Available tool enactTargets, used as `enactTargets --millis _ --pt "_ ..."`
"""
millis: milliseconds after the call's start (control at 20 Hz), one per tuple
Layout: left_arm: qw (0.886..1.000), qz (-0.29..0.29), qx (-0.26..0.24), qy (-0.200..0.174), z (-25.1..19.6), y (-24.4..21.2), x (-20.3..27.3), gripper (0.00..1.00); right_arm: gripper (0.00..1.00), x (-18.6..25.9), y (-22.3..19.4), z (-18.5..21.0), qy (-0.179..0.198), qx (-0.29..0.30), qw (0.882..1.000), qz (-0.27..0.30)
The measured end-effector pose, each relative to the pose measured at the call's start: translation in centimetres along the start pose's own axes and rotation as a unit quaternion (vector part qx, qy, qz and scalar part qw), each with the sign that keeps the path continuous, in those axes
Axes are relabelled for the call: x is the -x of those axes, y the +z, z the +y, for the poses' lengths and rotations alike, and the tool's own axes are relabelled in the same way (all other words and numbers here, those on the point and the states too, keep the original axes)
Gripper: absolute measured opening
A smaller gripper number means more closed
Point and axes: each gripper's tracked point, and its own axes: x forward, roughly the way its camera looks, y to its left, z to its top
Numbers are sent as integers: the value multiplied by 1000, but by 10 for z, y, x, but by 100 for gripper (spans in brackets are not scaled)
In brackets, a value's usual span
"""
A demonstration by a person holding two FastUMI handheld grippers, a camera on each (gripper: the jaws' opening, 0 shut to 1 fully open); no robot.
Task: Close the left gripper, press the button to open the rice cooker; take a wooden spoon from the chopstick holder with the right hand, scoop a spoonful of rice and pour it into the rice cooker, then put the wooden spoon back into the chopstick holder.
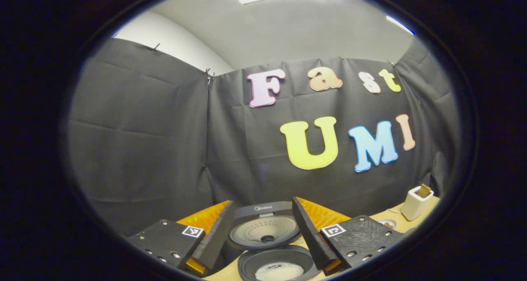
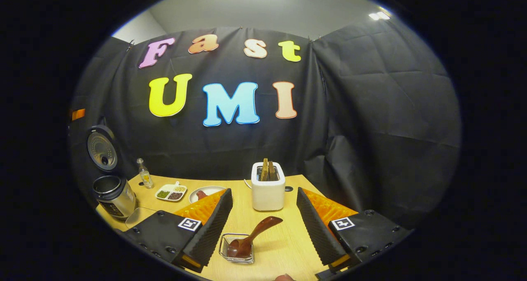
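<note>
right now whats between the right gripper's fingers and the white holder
In the right gripper view, a wooden spoon lies in a small clear dish, before the white holder; otherwise bare table.

the left gripper view sits low and close over the open rice cooker (image 1: pixel 267 248), facing the booth wall. the right gripper view looks from farther back across the surface (image 2: pixel 280 248). both share the rice cooker (image 2: pixel 111 190) and white holder (image 1: pixel 416 203).

Brand name "Midea" on the raised lid of the open rice cooker (image 1: pixel 263 227), left gripper view
</note>
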Motion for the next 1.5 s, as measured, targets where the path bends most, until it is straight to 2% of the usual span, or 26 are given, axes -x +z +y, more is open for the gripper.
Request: enactTargets --millis 150,550,600,650,750,800,850,1050,1150,1200,1250,1400,1450,1500 --pt "1000 12 7 3 7 -1 -44 87 99 4 -5 4 -10 0 1000 1" --pt "997 67 22 -20 -5 -54 -143 87 99 9 -16 12 -43 20 999 16" --pt "996 79 22 -23 -8 -64 -150 88 94 8 -14 12 -45 21 999 13" --pt "995 91 27 -26 -11 -73 -155 88 99 6 -12 16 -44 20 999 11" --pt "993 109 50 -22 -11 -89 -157 87 99 1 -15 23 -39 19 999 15" --pt "994 91 57 -22 -10 -85 -160 91 99 -1 -16 25 -37 20 999 17" --pt "993 93 63 -21 -11 -87 -158 91 99 -1 -16 26 -34 21 999 17" --pt "996 88 26 -17 -17 -92 -143 91 99 -7 -16 33 -16 27 999 20" --pt "996 82 30 -14 -19 -89 -130 91 99 -9 -13 34 -6 29 999 18" --pt "996 81 32 -12 -21 -90 -124 92 94 -10 -10 33 -1 30 999 17" --pt "996 82 30 -11 -23 -95 -117 91 99 -10 -9 33 4 30 999 15" --pt "995 92 36 -7 -28 -98 -98 93 99 -10 -5 30 19 27 999 10" --pt "995 96 37 -6 -29 -100 -89 91 94 -8 -7 29 24 27 999 11" --pt "994 98 37 -6 -31 -102 -81 93 99 -7 -7 27 28 27 999 11"
